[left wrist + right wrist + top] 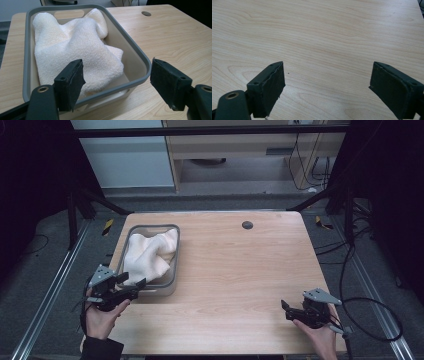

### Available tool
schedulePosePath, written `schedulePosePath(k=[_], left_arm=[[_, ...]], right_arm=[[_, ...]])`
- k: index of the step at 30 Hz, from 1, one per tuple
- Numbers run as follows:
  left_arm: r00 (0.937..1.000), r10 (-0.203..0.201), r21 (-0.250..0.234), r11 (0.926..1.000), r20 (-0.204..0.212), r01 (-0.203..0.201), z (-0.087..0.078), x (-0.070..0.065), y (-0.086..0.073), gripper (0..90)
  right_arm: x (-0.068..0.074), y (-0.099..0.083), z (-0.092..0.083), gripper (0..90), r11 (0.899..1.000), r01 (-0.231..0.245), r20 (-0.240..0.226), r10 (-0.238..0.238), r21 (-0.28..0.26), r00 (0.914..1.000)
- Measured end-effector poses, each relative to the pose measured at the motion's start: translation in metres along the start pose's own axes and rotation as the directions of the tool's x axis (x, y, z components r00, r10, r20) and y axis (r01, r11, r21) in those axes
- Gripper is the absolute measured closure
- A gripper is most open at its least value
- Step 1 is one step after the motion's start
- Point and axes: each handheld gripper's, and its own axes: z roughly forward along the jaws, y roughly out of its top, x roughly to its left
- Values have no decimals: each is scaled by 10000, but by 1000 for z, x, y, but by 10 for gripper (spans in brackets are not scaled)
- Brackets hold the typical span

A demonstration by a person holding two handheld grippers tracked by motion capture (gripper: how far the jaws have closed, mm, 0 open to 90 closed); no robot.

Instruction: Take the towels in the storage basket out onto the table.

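The towel (75, 50) is lying bunched inside the bin (140, 56) at the counter's (240, 270) left side, and the left gripper (132, 284) is being held released, empty, at the bin's near rim. A jaw could be caught on that rim, so the bin is being put at risk of tipping or sliding. The right gripper (286, 310) is being held released over bare wood, where open room is being left.
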Motion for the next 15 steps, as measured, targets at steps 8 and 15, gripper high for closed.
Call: schedulePosePath(k=[8, 15], left_arm=[[9999, -32, -128, 9999, 126, 33, 2, 5, 14, 260], [9999, -42, -193, 9998, 101, 44, 7, 6, 30, 260]], right_arm=[[0, 0, -1, 125, 10000, 16, 81, -15, -71, 10000], [1, 1, 0, 125, 10000, -18, 7, 18, 33, 10000]])
